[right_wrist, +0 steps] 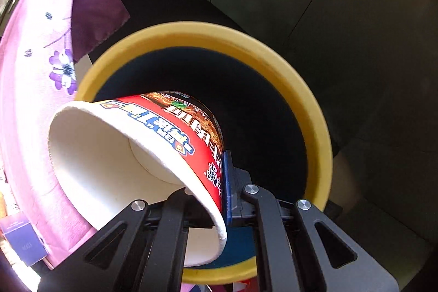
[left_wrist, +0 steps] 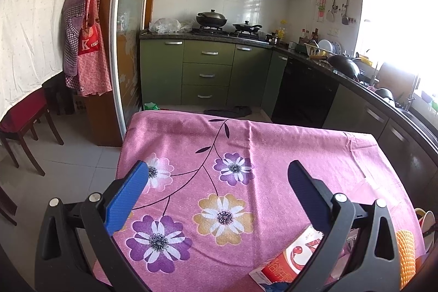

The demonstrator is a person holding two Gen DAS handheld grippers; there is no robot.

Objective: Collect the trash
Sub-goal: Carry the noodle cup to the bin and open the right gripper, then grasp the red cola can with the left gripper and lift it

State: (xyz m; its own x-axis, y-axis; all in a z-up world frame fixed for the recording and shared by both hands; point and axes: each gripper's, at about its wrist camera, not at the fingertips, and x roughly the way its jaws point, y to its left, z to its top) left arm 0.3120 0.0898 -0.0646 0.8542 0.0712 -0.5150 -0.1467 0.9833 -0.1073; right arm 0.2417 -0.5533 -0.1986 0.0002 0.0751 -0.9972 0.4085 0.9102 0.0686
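My right gripper (right_wrist: 216,190) is shut on the rim of an empty red-and-white instant noodle cup (right_wrist: 153,133). It holds the cup tilted over the mouth of a yellow-rimmed trash bin (right_wrist: 309,100) beside the table. My left gripper (left_wrist: 219,177) is open and empty above the pink floral tablecloth (left_wrist: 246,144). A red-and-white carton (left_wrist: 290,256) lies on the cloth just behind the right finger (left_wrist: 303,188). The cup's rim (left_wrist: 427,220) and the orange bin edge (left_wrist: 408,251) peek in at the left wrist view's right side.
Green kitchen cabinets (left_wrist: 208,73) and a counter with pans stand beyond the table. A red chair (left_wrist: 24,116) is at the left. A small dark blue box (right_wrist: 22,240) lies near the table's edge in the right wrist view.
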